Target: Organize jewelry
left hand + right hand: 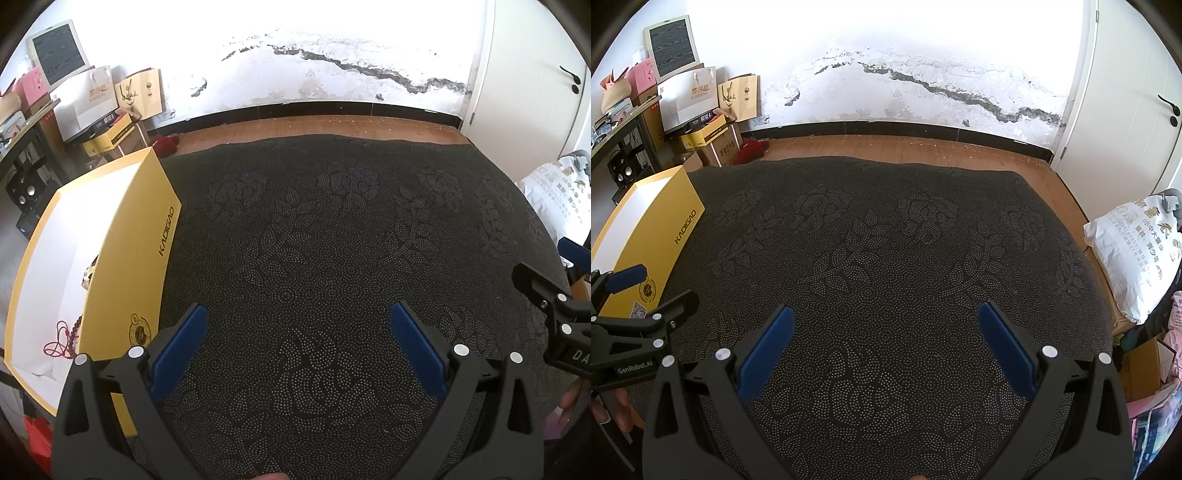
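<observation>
An open yellow box (125,236) with a white inside stands at the table's left edge; it also shows in the right wrist view (661,225). Inside it lie a red cord with dark beads (62,338) and a small pale piece (89,271), partly hidden by the box wall. My left gripper (297,314) is open and empty over the dark cloth, just right of the box. My right gripper (886,317) is open and empty over the middle of the cloth. Each gripper shows at the edge of the other's view.
The table is covered by a dark floral cloth (886,240). Beyond it are a wood floor, a cracked white wall and a white door (1126,110). Bags and cartons (709,110) stand at the far left. A white printed sack (1137,254) lies at the right.
</observation>
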{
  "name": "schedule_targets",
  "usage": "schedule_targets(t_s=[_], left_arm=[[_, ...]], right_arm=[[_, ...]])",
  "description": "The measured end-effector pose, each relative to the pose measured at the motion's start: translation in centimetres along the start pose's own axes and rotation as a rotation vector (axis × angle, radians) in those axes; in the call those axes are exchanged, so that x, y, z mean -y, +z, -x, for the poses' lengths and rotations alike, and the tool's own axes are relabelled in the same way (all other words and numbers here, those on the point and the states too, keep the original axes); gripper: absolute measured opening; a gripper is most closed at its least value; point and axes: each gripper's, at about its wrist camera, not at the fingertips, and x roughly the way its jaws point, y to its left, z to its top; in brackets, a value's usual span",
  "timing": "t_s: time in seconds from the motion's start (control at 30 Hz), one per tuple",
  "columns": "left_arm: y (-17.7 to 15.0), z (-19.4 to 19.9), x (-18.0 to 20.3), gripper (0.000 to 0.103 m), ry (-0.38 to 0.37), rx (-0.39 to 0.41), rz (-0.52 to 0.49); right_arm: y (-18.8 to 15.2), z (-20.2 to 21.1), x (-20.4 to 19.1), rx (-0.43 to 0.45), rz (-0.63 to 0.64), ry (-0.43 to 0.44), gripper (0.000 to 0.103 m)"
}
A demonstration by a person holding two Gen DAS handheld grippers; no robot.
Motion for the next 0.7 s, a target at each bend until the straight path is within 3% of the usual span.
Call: schedule_targets(t_s=[0.7], left_arm=[[-0.10,0.14,0.13,0.097,-0.015,0.009,-0.001]], right_arm=[[0.02,0.05,0.01,0.001,-0.001,-0.002,0.096]])
